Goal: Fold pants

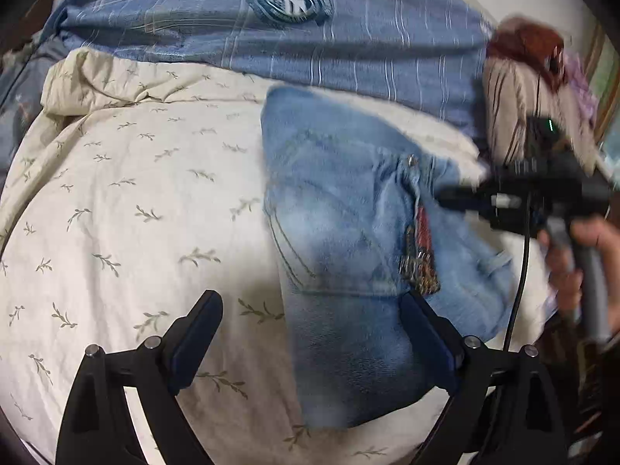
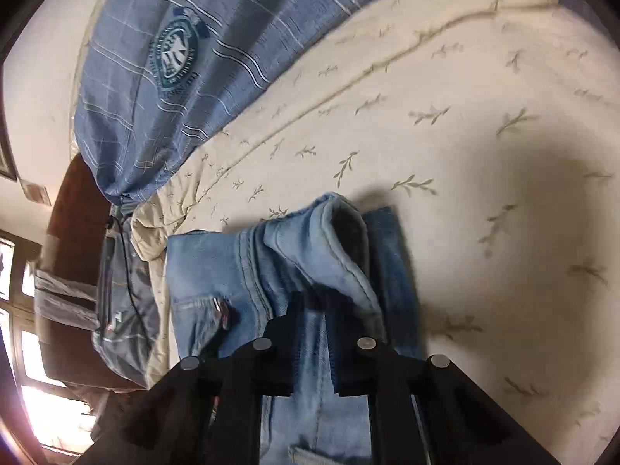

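The light-blue jeans point(image 1: 348, 232) lie partly folded on a bed covered by a cream bedspread point(image 1: 135, 213) printed with small leaf sprigs. In the left wrist view the left tool point(image 1: 312, 317) hovers low over the near end of the jeans with its jaws spread wide and nothing between them; one finger sits over the bare bedspread, the other at the denim's right edge. To the right, the right tool point(image 1: 457, 197) reaches in over the jeans, blurred, with the person's hand point(image 1: 581, 259) on its grip. In the right wrist view the right tool point(image 2: 312, 302) is clenched on a raised fold of the jeans point(image 2: 310, 255), the cloth arching up just beyond its fingertips. A blue striped blanket point(image 1: 310, 31) with a round emblem lies at the far side of the bed.
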Demonstrator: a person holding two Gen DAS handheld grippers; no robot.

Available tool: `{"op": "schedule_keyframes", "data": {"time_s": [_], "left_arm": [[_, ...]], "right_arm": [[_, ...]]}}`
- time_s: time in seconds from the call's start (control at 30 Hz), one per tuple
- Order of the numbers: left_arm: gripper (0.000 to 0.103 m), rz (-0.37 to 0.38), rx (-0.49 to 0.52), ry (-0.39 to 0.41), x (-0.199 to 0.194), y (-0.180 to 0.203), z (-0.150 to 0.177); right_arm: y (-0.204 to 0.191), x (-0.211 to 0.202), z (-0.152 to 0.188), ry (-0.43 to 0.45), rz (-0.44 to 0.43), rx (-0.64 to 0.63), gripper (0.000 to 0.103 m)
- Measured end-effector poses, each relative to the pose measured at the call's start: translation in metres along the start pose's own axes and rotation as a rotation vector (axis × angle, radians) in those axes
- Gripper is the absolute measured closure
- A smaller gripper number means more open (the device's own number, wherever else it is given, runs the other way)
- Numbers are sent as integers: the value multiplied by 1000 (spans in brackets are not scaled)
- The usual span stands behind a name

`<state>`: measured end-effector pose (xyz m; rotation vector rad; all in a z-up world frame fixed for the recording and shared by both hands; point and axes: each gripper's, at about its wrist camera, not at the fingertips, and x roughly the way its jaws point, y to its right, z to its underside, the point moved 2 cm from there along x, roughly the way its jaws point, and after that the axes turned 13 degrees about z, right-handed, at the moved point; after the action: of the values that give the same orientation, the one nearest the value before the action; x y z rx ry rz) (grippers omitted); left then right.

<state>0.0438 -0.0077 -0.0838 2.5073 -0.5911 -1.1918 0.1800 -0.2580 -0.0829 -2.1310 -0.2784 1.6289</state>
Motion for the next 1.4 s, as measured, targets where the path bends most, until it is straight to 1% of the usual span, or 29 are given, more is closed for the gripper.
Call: {"op": "schedule_keyframes", "data": {"time_s": [0.07,0.13,0.2,0.23,0.3,0.33,0.37,0.43,0.5,0.67,0.7,0.73,0.77,0.8,0.83,0.9,0.93,0.97,1.0,1.03,1.1,1.17,1.2,1.23,1.27,1.3,1.33,1.37,1.4], "left_arm": [[9,25,-46,64,-16,-7,-8],[9,27,-89,97,-26,-16,-15],[9,40,-134,106,-28,-25,-20],[9,57,-166,93,-26,-30,-23],[9,102,-223,87,-22,-38,-29],[9,131,-270,75,-17,-44,-36],[9,149,-287,69,-15,-46,-40],[9,191,-303,71,-10,-52,-52],[9,222,-341,34,4,-61,-66],[12,317,-376,-49,51,-67,-96],[14,335,-378,-60,58,-66,-100],[32,348,-375,-73,65,-63,-102],[54,358,-369,-91,71,-59,-105],[56,340,-356,-97,73,-56,-106],[64,279,-285,-91,72,-45,-109],[70,101,-68,-72,63,-14,-110],[74,-17,95,-47,58,15,-108],[75,-67,179,-28,55,32,-106],[75,-94,227,-17,54,42,-105],[75,-120,236,-35,59,42,-105],[69,-176,163,-136,81,18,-102],[52,-218,163,-115,81,14,-101],[51,-231,155,-108,77,17,-103],[49,-210,128,-104,69,19,-103],[47,-144,88,-102,57,19,-102],[39,-69,43,-93,44,16,-100],[32,18,-7,-61,25,13,-95],[31,57,-27,-51,16,11,-92],[31,127,-58,-47,3,6,-83]], "right_arm": [[-10,-20,9,45,40,-59,86],[-21,-39,20,74,8,-110,85],[-35,-48,39,74,-48,-184,82],[-38,-46,46,56,-41,-223,80],[-33,-20,62,-25,48,-285,77],[-25,-5,68,-51,46,-285,78],[-19,-4,68,-24,9,-262,81],[-11,-5,65,-17,-39,-225,81],[-9,-4,64,-14,-51,-233,82],[6,-4,66,9,-124,-232,84],[9,-3,65,8,-140,-223,86],[8,-3,68,7,-151,-217,86],[9,-2,69,6,-165,-216,86],[11,-2,69,4,-176,-215,87],[12,-2,68,4,-181,-210,88],[12,1,66,1,-190,-209,89],[15,0,66,0,-191,-208,89],[12,1,66,0,-187,-210,89],[10,2,65,2,-181,-213,89],[10,2,66,3,-178,-212,89],[7,5,64,1,-185,-203,90],[6,5,65,8,-182,-207,90],[4,4,66,13,-170,-213,90],[3,4,67,18,-161,-220,90],[2,2,67,21,-158,-222,90],[3,2,67,22,-160,-220,90],[4,2,67,24,-168,-209,90],[5,2,67,25,-173,-203,90],[10,-1,71,27,-174,-205,90]]}}
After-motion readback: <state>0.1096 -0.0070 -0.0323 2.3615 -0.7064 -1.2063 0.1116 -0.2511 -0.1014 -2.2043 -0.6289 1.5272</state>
